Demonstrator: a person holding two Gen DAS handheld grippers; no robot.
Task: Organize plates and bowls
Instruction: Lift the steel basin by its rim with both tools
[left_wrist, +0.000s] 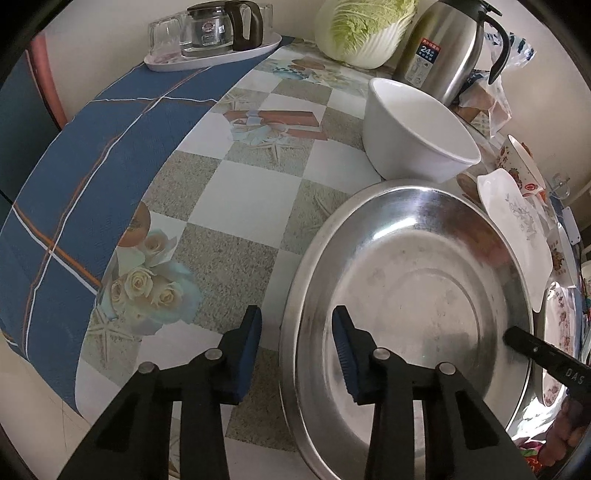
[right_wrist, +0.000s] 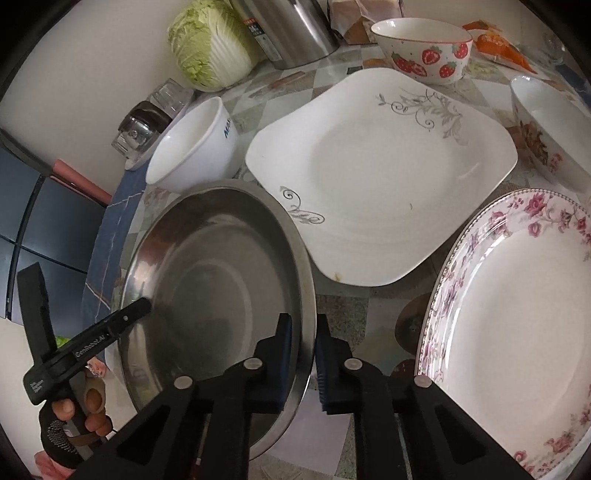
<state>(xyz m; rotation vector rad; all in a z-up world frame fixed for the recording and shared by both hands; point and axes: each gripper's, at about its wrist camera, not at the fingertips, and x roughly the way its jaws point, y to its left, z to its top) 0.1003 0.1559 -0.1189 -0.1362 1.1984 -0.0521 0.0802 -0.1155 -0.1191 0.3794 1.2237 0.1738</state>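
Straddling the near rim of the steel basin (left_wrist: 417, 295), the left gripper (left_wrist: 297, 350) has one blue pad outside on the counter (left_wrist: 240, 192) side and one inside the basin; jaws part-spread, a gap showing between pads and rim, not pressing it. Right gripper (right_wrist: 303, 363) sits on the opposite rim of the same basin, one pad inside, one outside; jaws pressed in tight, pinching the steel rim. Basin rests on the checked counter cloth, just beside the plain white bowl (left_wrist: 413, 136) behind it. Square white plate (right_wrist: 380, 177) with grey scrollwork lies at the basin's far right, its edge meeting the basin rim. Round pink-flowered plate (right_wrist: 517, 317) lies near the right gripper, apart from the basin. Strawberry bowl (right_wrist: 424, 50) stands behind the square plate. Cabbage (left_wrist: 364, 31) and steel jug (left_wrist: 443, 48) at the back by the wall.
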